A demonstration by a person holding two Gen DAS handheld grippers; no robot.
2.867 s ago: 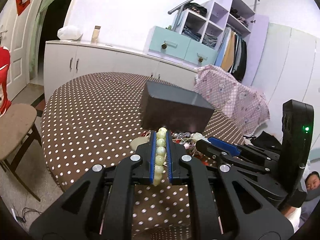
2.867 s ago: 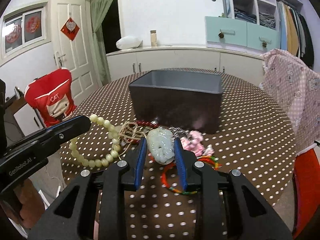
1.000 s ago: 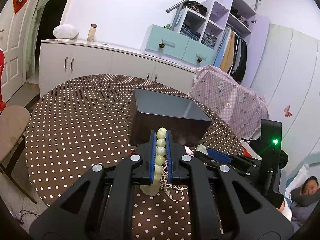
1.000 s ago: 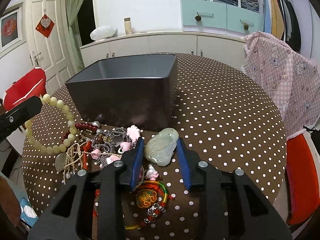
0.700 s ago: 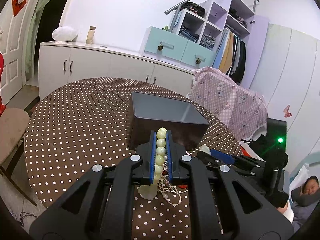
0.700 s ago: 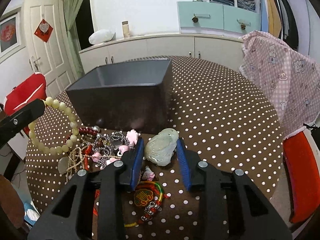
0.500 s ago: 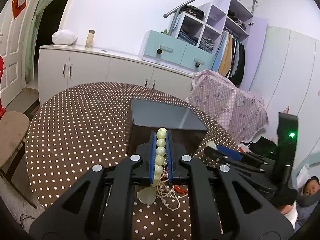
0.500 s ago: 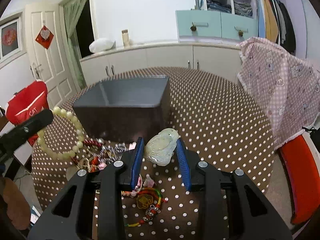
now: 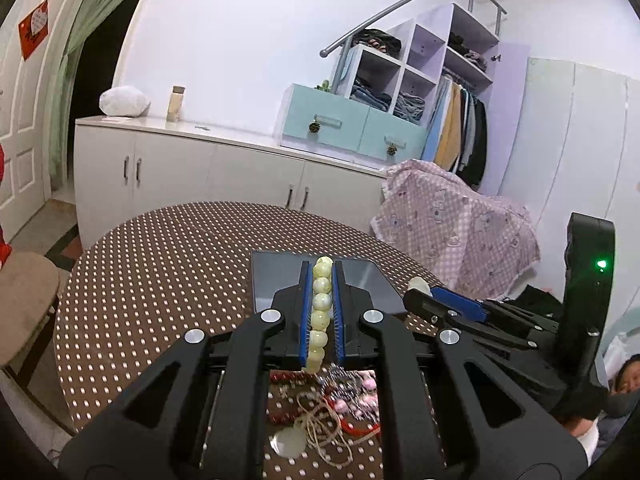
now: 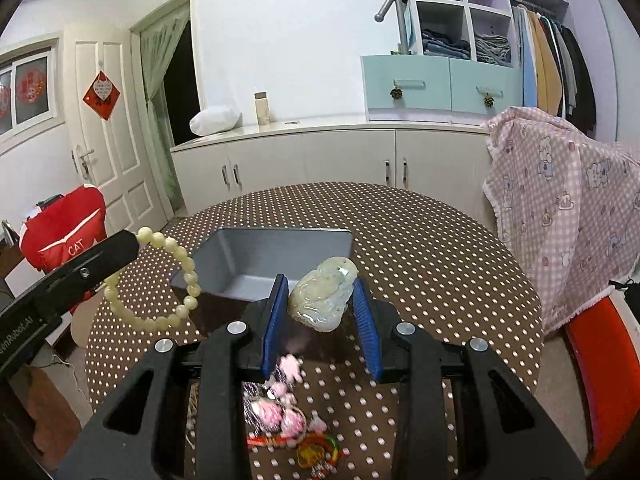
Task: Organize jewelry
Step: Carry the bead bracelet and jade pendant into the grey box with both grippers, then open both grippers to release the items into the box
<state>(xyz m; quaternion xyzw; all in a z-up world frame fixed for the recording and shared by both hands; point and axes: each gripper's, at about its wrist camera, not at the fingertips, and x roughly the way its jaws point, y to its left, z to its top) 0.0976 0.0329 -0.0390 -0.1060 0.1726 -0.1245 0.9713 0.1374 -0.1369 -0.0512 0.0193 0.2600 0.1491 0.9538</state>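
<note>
The bracelet (image 9: 321, 312) is clamped in the left tongs (image 9: 322, 276), the pendant (image 10: 323, 298) in the right tongs (image 10: 320, 312); both are best let go once squarely above the box (image 10: 276, 256).

The brown polka-dot table (image 10: 440, 248) carries a gray box (image 10: 224, 264) and tangled jewelry (image 9: 332, 408).

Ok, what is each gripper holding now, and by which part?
Left gripper clamps the pale bead bracelet along a run of beads. Right gripper pinches the jade pendant by its side edges.
</note>
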